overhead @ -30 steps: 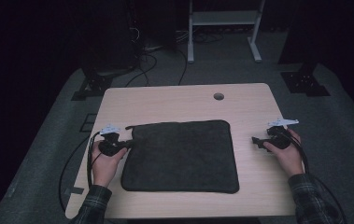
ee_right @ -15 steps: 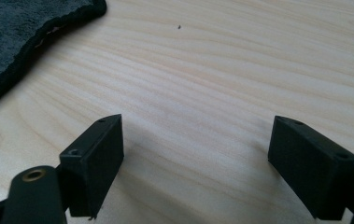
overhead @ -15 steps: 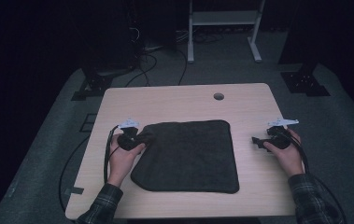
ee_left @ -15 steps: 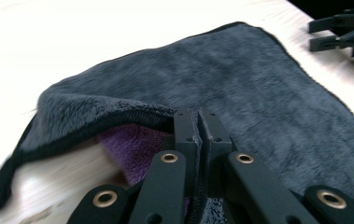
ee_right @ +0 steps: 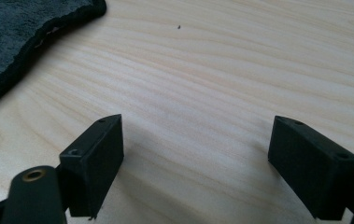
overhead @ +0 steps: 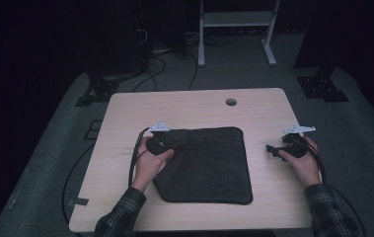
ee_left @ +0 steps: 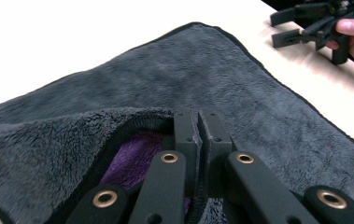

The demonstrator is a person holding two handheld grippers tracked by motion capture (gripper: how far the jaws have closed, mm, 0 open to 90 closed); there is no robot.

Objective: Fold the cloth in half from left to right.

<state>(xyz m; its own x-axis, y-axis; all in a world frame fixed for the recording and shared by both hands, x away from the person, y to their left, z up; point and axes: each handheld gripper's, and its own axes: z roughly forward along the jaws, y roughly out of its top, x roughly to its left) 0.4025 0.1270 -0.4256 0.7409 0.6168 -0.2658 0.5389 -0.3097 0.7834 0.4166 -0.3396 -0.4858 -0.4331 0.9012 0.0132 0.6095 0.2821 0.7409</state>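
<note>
A: Quick rundown, big stuff first. Table (overhead: 194,106)?

B: Light wood, w/ a dark grey towel (overhead: 209,163) lying flat around the middle, a bit left of ctr. Roughly square, so no real long axis to speak of.

A: Which hand's on it?

B: Left gripper (overhead: 156,144), at the towel's left edge. Jaws pinched tight on the hem (ee_left: 142,122) and that edge is lifted and curled inward, purple underside (ee_left: 135,161) peeking out beneath.

A: And the other one?

B: Right gripper (overhead: 284,148) sits off to the right on bare wood, near the towel's right edge but not touching. Jaws wide apart, nothing btwn them.

A: So what does the next move hang on?

B: Direction. The rest of the towel lies to the right of the held edge, toward the right gripper. My guess: a fold left-to-right, so the left one carries its edge across twd the far hem. Right is nearer that side if it needs pinning.
</note>
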